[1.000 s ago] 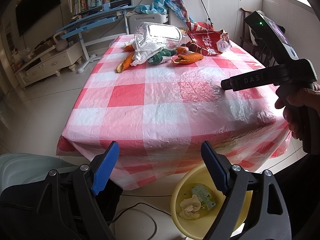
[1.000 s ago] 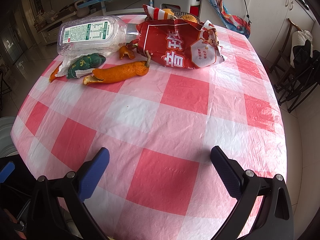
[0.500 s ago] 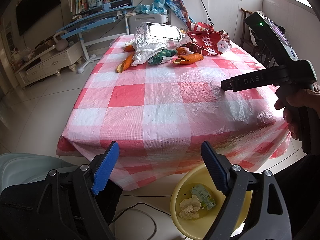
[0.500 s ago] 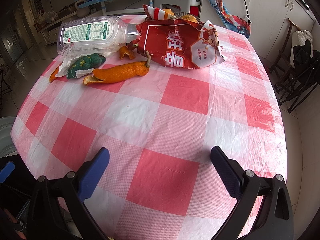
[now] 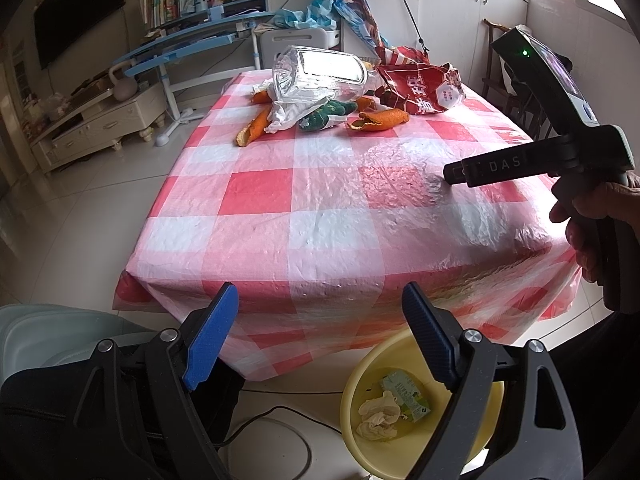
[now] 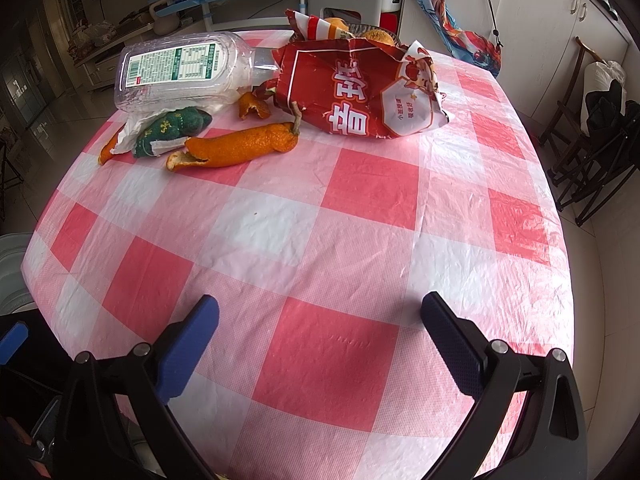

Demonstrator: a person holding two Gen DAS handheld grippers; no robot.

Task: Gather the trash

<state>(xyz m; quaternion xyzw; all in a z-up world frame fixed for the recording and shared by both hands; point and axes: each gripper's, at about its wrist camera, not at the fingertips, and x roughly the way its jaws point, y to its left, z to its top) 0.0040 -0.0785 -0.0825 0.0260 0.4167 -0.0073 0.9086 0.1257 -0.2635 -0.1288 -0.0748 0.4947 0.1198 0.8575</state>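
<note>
While both grippers stand wide open and empty, the left gripper hangs off the table's near edge above a yellow basin holding scraps; the right gripper hovers over the checked tablecloth. At its 11 o'clock lie an orange peel, plastic bottle and red snack bag.

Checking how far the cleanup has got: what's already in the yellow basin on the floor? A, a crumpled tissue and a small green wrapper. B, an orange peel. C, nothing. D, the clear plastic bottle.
A: the yellow basin holds a crumpled tissue and a small green wrapper; the peels and bottle still lie on the table.
</note>
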